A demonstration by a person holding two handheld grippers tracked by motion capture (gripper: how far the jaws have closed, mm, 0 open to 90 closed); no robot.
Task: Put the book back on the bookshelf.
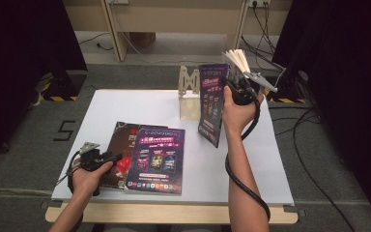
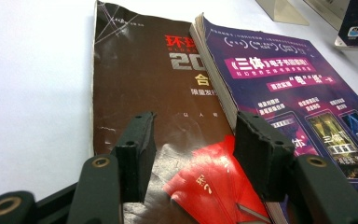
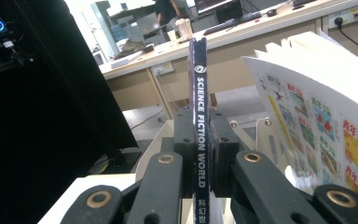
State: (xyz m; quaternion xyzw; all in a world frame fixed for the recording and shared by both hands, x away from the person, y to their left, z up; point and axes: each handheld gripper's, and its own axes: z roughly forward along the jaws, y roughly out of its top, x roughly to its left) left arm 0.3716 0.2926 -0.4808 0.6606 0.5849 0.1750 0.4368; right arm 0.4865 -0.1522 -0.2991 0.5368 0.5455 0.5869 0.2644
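My right gripper (image 1: 237, 86) is raised over the back right of the white table (image 1: 125, 104), shut on the spine of a purple magazine (image 1: 212, 104). In the right gripper view both pads clamp that spine (image 3: 199, 84), which reads "Science Fiction World", and its pages (image 3: 317, 93) fan out to the right. My left gripper (image 1: 112, 157) rests low at the front left, open. Its jaws (image 2: 193, 126) hover over a brown book (image 2: 140, 70) with a red patch on its cover. A second purple magazine (image 2: 298, 93) overlaps that book's right side.
A wooden book stand (image 1: 189, 82) sits at the back of the table, just left of the raised magazine. A cable trails from the right gripper along the forearm. Black curtains flank both sides.
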